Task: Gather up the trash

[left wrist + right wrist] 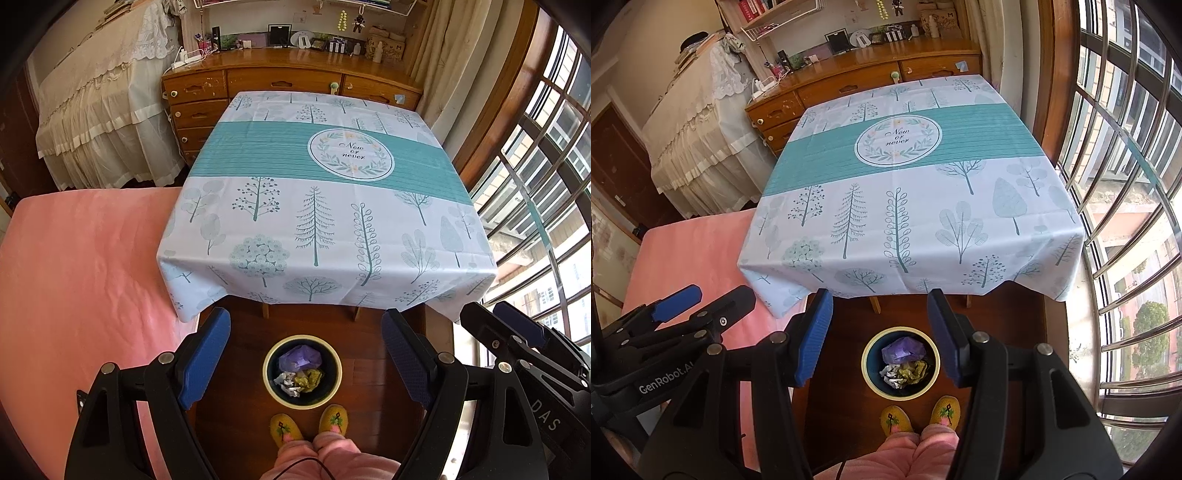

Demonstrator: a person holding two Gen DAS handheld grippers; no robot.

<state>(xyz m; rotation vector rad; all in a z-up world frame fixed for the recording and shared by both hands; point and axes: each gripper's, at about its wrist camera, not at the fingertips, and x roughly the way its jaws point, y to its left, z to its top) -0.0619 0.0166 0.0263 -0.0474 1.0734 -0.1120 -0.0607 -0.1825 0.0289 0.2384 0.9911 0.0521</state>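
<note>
1. Left hand-held gripper [306, 354]: both blue pads stand wide apart with nothing between them. It points steeply down at the floor in front of the counter [325, 206].
2. Right hand-held gripper [879, 336]: its jaws are parted to a moderate gap and likewise carry nothing. It hangs just beside the left one, which shows at the lower left edge of the right wrist view.
3. Bin [302, 371]: a round, pale-rimmed bin stands on the wooden floor, below and slightly ahead of both hand-held grippers and framed between the fingers of each. The person's yellow slippers [308, 426] stand just on the near side of it.
4. Trash in the bin: a crumpled purple piece [300, 357], a white paper wad [286, 384] and a yellow-green wad [310, 377] lie together at the bottom, touching one another.
5. Counter top: beyond the fingertips, the tree-printed cloth shows no loose item in either view.
6. Judged progress: with three pieces binned, both hand-held grippers empty and no trash visible on the counter or the pink bed [81, 280] to the left, the collecting appears complete or nearly so. Anything outside these two views cannot be ruled out.
</note>
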